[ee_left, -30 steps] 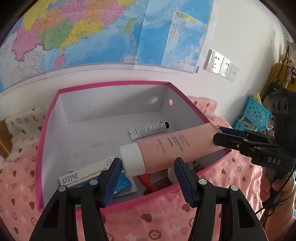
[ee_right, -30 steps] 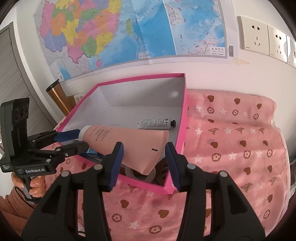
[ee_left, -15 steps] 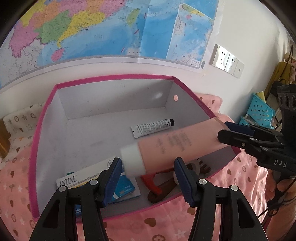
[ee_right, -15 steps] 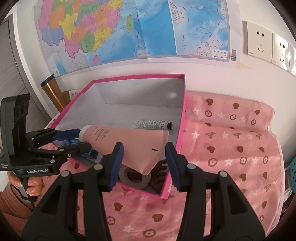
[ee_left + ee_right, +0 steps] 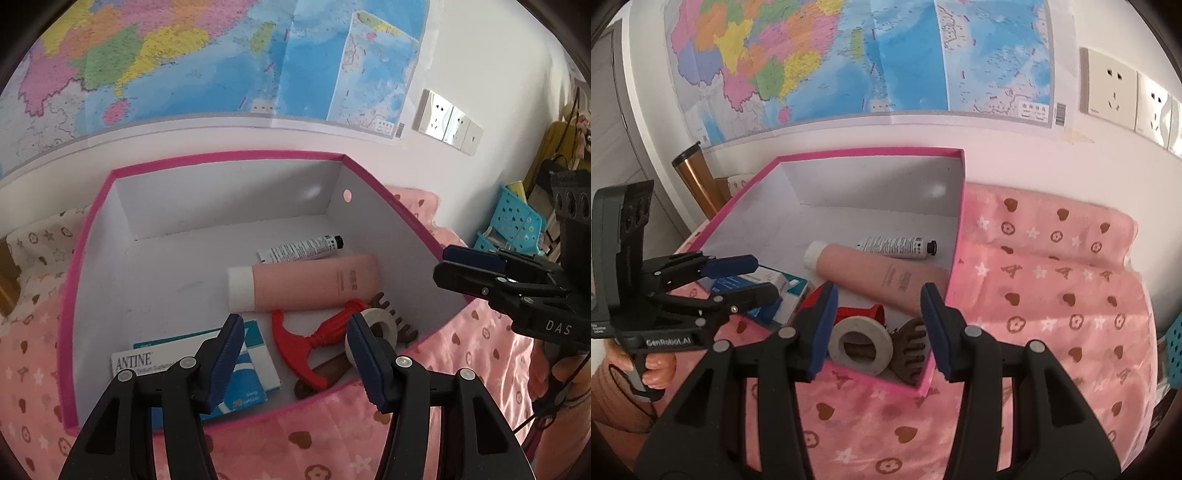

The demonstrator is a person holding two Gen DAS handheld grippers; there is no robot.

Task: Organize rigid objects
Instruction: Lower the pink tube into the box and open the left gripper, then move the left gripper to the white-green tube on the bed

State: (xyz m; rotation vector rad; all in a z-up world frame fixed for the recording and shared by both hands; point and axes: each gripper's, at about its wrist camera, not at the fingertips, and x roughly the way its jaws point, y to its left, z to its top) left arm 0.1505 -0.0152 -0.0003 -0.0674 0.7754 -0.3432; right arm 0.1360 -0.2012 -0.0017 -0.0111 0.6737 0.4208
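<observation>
Pink patterned cloth (image 5: 1052, 295) below wall map (image 5: 886, 55)

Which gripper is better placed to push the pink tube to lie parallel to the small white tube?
Probably the right gripper: the pink tube lies just beyond its open jaws, while the left gripper faces the medicine box.

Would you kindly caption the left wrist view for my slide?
Open left gripper hovers over pink-rimmed box holding pink tube.

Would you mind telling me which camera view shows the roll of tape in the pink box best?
The right wrist view: the tape roll faces the camera, its whole ring and hole visible between the right gripper fingers. In the left wrist view the tape roll is half hidden behind a left gripper finger.
</observation>
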